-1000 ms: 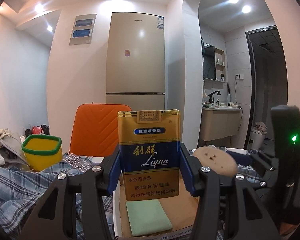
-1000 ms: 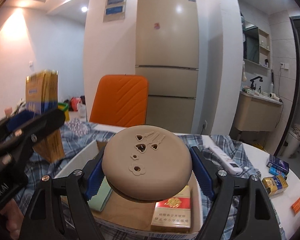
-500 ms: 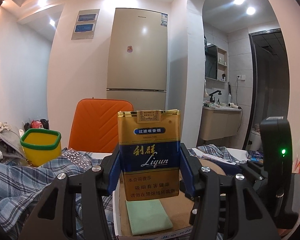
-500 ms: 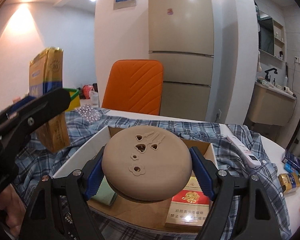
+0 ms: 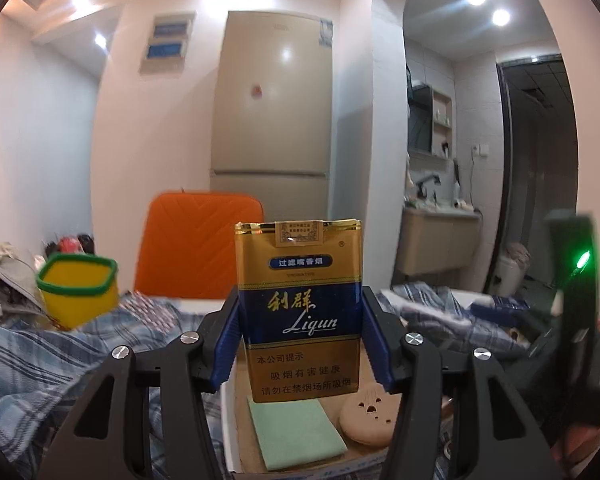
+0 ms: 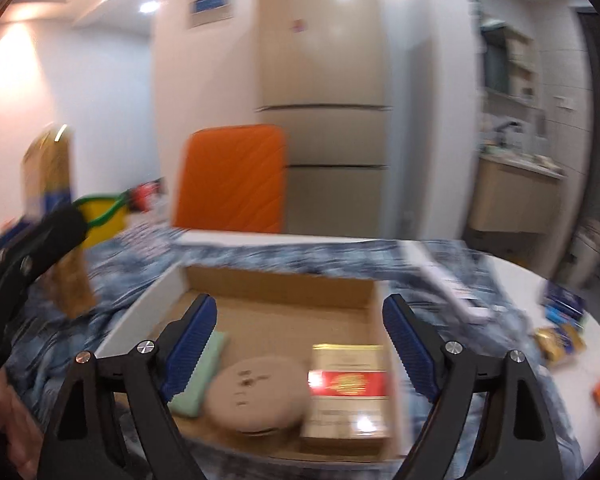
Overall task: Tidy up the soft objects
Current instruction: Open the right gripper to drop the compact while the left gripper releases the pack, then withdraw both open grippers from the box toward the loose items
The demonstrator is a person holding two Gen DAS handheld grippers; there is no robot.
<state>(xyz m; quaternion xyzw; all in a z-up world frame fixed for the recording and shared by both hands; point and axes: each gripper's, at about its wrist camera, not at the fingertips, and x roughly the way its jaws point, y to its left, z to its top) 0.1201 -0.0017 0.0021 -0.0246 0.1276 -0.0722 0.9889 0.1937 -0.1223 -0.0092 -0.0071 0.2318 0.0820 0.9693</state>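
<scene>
Left claw [image 5: 300, 340] grips gold-and-blue cigarette pack [image 5: 298, 308] upright between its blue pads, jaws easing open slightly but pads on the pack's sides. Pack hangs above cardboard box [image 6: 276, 284]. Right claw [image 6: 300, 344] holds nothing, jaws spreading wide. Below and between the right claw's fingers, in the box: beige round pad [image 6: 256, 396] lying flat, green cloth [image 6: 200, 372] just left of it, red-and-gold pack [image 6: 346, 392] just right, touching it. Box sits on plaid cloth [image 6: 140, 276] over the worktop. Right view is motion-blurred.
</scene>
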